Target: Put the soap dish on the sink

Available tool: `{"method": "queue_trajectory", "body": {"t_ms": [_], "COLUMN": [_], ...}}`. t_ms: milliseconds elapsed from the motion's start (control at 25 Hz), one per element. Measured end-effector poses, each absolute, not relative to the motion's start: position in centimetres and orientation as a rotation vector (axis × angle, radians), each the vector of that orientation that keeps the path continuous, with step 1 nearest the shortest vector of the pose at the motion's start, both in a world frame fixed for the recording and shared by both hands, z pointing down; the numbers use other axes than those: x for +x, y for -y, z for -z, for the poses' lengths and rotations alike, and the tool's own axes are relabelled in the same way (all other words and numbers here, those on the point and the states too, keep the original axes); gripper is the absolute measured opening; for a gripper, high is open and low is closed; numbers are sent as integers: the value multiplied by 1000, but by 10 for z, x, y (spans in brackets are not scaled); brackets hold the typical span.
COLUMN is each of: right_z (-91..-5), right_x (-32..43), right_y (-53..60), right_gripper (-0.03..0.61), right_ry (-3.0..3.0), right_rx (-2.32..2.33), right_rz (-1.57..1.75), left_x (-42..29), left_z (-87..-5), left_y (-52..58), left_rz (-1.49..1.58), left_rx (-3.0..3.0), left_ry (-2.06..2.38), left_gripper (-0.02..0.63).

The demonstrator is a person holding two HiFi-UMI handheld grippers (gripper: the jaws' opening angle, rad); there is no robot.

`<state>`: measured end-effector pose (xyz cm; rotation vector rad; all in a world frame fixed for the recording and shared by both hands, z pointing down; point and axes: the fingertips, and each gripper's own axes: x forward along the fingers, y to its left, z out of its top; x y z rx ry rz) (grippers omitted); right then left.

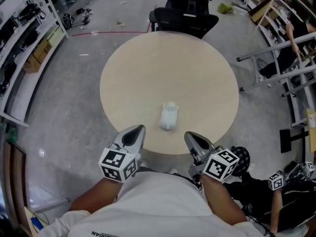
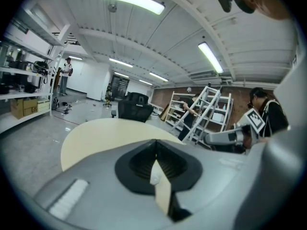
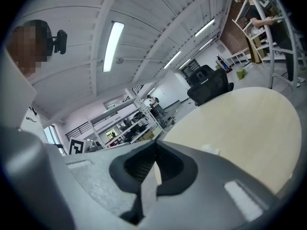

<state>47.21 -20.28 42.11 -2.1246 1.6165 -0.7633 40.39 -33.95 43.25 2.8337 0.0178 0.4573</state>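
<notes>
The round pale counter (image 1: 168, 68) takes up the middle of the head view. A black office chair (image 1: 185, 14) stands at its far edge, and nothing else rests on the top but one small white object. No sink shows in any view, so where the task's thing has to end up cannot be placed from here. The left gripper (image 1: 136, 132) and right gripper (image 1: 193, 138) hang over the counter's near rim, pointing out across it. In each gripper's own view the jaws are pressed together with nothing between them. The small white object, apparently the soap dish (image 1: 169, 116), lies on the counter just ahead of the two grippers and between them. Its long axis runs roughly away from the person, leaning slightly to the right at the far end. The right gripper looks a touch nearer to it. Whether the dish holds anything cannot be made out.
</notes>
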Motion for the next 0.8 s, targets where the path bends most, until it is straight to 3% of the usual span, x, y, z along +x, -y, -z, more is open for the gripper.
{"method": "queue_trajectory", "body": {"t_ms": [800], "right_z": [-430], "right_x": [460], "right_y": [136], "right_gripper": [0], "right_ry": [-1646], "right_rx": [-2064], "right_rz": [760], "left_x": [397], "left_z": [-432], "left_y": [273], "left_rz": [-474], "left_rx": [2872], "left_ry": [38], "left_gripper": [8]}}
